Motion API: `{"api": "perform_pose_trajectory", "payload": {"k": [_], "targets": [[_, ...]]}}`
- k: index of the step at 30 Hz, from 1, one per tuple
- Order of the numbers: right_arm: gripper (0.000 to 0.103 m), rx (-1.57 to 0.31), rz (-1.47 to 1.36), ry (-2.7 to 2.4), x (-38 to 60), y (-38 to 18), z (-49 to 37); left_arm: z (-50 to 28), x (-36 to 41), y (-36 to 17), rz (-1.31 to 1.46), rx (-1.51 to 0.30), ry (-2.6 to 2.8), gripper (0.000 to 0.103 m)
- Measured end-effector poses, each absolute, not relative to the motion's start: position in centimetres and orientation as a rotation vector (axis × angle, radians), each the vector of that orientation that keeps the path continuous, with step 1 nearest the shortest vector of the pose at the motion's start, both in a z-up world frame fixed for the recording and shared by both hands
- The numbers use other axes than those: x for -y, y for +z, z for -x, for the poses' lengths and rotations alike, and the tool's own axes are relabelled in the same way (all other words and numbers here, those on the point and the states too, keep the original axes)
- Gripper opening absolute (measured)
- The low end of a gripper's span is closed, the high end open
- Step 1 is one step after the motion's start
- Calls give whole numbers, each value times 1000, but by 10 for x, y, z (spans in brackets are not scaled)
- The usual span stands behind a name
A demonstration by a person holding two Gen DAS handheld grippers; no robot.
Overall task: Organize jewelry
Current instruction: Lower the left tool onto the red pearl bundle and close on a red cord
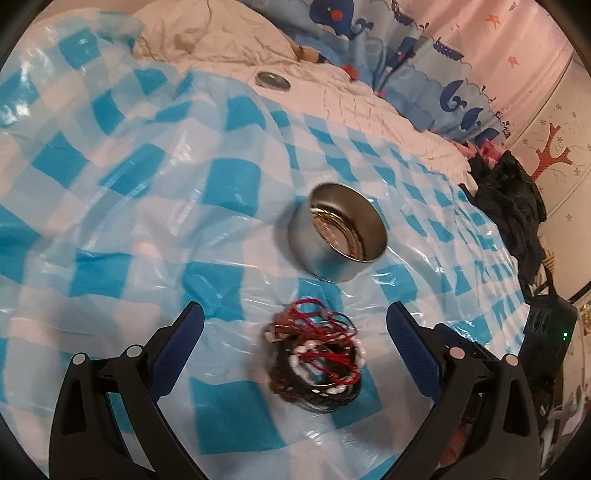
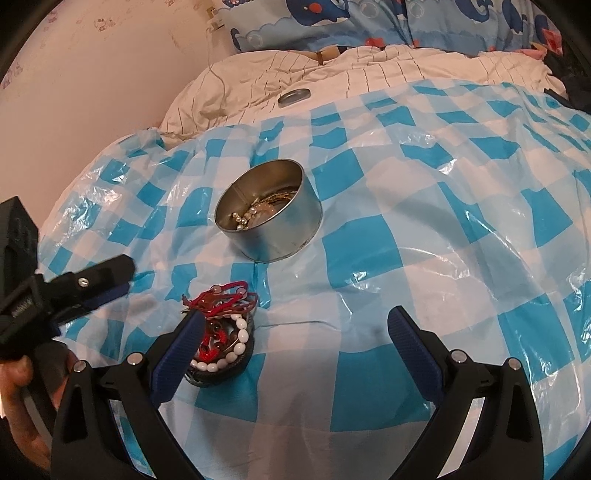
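While both hand-held grippers hover over the bed, nothing is gripped.
Left hand-held gripper [image 1: 295, 314]: jaws wide apart, empty; the jewelry pile sits between the two fingers in the left wrist view, touching neither. Also seen from the side at the left edge of the right wrist view [image 2: 110, 275], held by a hand [image 2: 22, 406].
Right hand-held gripper [image 2: 295, 321]: jaws wide apart, empty; its left finger [image 2: 181, 350] overlaps the near-left edge of the pile in the picture, contact cannot be told.
Jewelry pile [image 1: 314, 354]: tangled heap on the checked sheet, just in front of the tin; red cord, white bead bracelet [image 2: 236, 343], dark bands underneath. Slightly blurred in the left wrist view.
Tin [image 2: 269, 214]: round open metal tin, upright on the sheet, near the pile but apart from it. Holds some jewelry already: pearl-like beads and gold-toned bangles [image 2: 258, 212].
Lid [image 2: 293, 96]: round metal lid lying flat on the cream quilt beyond the sheet, well apart from the tin.
Checked sheet [image 2: 443, 229]: blue and white plastic, crinkled and shiny, spread over the bed.
Cream quilt [image 2: 369, 77]: wrinkled, at the far side of the bed.
Whale-print bedding [image 1: 369, 33]: blue, piled behind the quilt.
Black bag [image 1: 509, 199]: crumpled dark plastic at the right edge of the bed, left wrist view.
Wall [image 2: 110, 74]: pink, left of the bed.
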State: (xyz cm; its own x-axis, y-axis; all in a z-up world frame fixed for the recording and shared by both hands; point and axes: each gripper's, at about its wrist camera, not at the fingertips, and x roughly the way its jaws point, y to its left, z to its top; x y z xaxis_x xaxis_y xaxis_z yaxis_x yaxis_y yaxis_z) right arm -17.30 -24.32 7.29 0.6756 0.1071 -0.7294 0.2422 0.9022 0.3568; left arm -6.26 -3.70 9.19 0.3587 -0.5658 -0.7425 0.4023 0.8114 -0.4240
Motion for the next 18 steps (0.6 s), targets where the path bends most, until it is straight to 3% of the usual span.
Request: {"api": "perform_pose_trajectory", "payload": {"k": [6,8,13,18], "targets": [[95,-834,-473,-68,245,72,173,57,54,78,179,-1082,-628,95],[95,-833,-481,-64,246,73,173,54,57,73,194,-1102,-636,88],[95,-833,-493,-57,248,73,172,47,60,61,229,-1157,-653,46],[95,-835,-495,-56,249,73,172,48,63,58,235,-1165,-686,25]]}}
